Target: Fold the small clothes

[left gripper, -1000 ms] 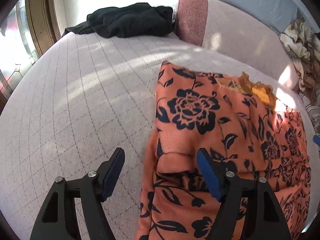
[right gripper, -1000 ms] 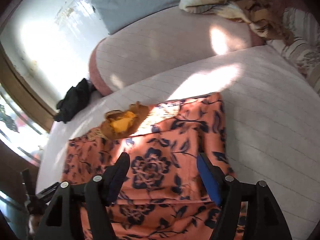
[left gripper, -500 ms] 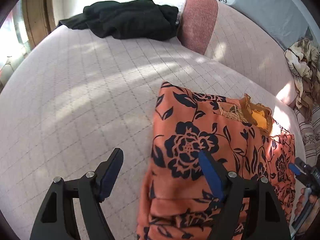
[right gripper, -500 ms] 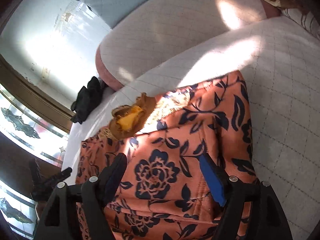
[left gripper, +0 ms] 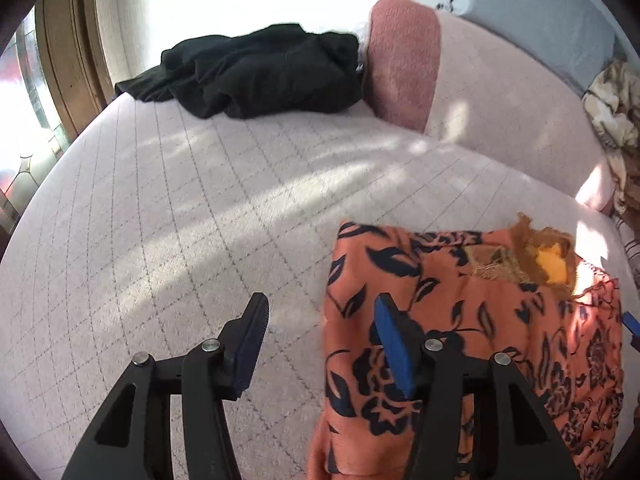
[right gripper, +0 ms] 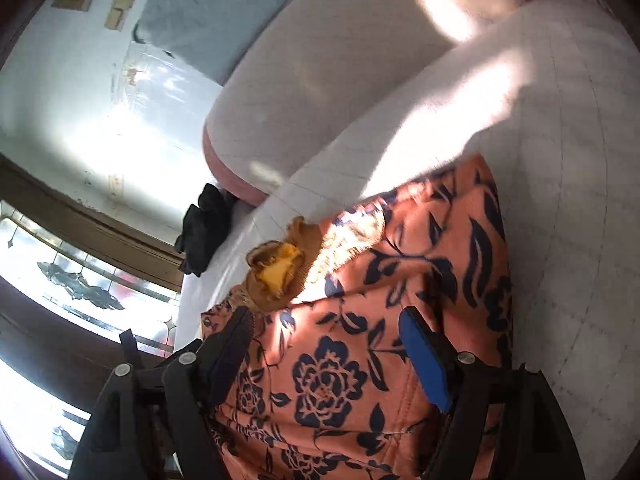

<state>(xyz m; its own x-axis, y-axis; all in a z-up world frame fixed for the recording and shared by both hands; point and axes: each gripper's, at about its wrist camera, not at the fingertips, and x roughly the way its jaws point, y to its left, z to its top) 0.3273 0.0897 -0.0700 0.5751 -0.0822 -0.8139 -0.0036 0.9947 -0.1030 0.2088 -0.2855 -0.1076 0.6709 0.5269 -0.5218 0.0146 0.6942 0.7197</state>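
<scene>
An orange garment with a dark floral print [left gripper: 472, 320] lies folded on the pale quilted sofa seat [left gripper: 180, 220]. Its brown and yellow neckline [left gripper: 548, 264] sits at the far edge. My left gripper [left gripper: 320, 344] is open and empty, above the garment's left edge, one finger over the seat and one over the cloth. My right gripper [right gripper: 328, 352] is open and empty, over the same garment [right gripper: 360, 360], whose neckline [right gripper: 280, 272] lies ahead to the left.
A black garment [left gripper: 256, 72] lies heaped at the far end of the seat, next to a pink bolster [left gripper: 404, 68]. A patterned blanket [left gripper: 616, 108] is at the far right. A stained-glass window [right gripper: 80, 288] is at the left.
Both grippers have drawn back and lifted away from the garment, staying open. The left view now shows more bare seat; the right view has tilted.
</scene>
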